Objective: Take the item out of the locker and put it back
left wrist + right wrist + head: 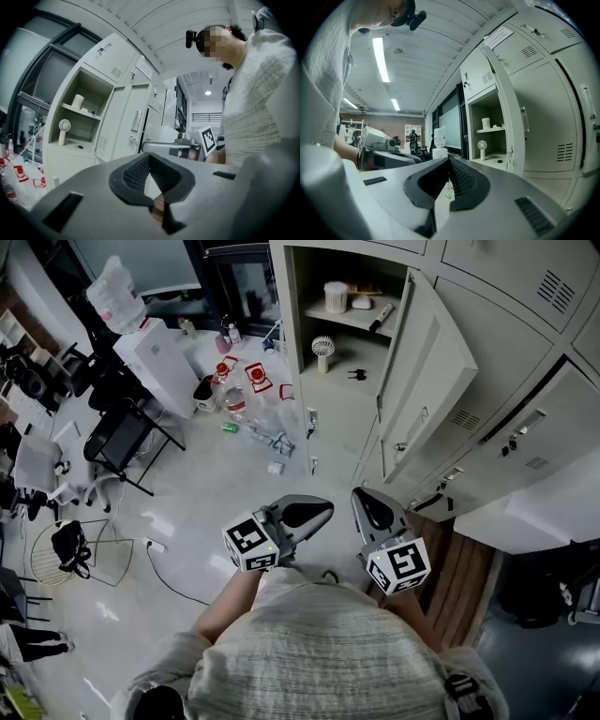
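The locker [302,352] stands open, its door [427,371] swung out to the right. On its upper shelf are a white ribbed cup [336,296], a small white item [361,303] and a black marker [380,317]. Below stand a small white fan [322,351] and black keys [357,374]. My left gripper [323,509] and right gripper [361,495] are held close to my chest, well short of the locker. Both are shut with nothing in them. The left gripper view shows the fan [64,126] and cup [78,100] far off beyond shut jaws [150,157]; in the right gripper view the fan [482,146] sits beyond shut jaws [449,161].
A water dispenser [155,362] with its bottle [117,296] stands at the left. Bottles and red-labelled packs [244,390] litter the floor before the locker. Black chairs [122,442] and a cable [169,568] lie further left. Closed lockers [525,437] run to the right.
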`<state>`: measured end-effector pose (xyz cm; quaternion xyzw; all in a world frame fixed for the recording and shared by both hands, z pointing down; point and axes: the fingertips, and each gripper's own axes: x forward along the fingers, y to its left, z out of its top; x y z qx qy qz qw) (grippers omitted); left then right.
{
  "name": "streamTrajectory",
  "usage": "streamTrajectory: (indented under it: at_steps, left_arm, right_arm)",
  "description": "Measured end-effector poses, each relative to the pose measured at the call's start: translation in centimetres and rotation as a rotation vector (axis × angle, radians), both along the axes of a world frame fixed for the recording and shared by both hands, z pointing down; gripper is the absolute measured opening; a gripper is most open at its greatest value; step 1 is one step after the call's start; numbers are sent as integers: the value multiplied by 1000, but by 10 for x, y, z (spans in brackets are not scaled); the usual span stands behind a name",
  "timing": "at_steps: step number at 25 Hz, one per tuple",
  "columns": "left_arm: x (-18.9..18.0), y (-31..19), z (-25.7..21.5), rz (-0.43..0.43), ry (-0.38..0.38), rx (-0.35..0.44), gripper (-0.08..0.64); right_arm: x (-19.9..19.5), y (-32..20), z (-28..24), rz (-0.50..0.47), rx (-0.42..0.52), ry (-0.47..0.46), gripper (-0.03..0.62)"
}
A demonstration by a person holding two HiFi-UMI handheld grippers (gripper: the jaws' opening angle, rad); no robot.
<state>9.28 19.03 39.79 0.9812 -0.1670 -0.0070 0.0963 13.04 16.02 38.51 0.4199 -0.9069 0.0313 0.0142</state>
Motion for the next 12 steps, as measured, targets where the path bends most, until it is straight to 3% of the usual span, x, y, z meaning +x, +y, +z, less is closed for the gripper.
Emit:
streamTrajectory:
  at_steps: [12]
  left_arm:
    - [-33, -30, 6, -58, 22, -14, 9]
  right_arm:
    - [-37, -27, 6, -63, -12, -23, 26]
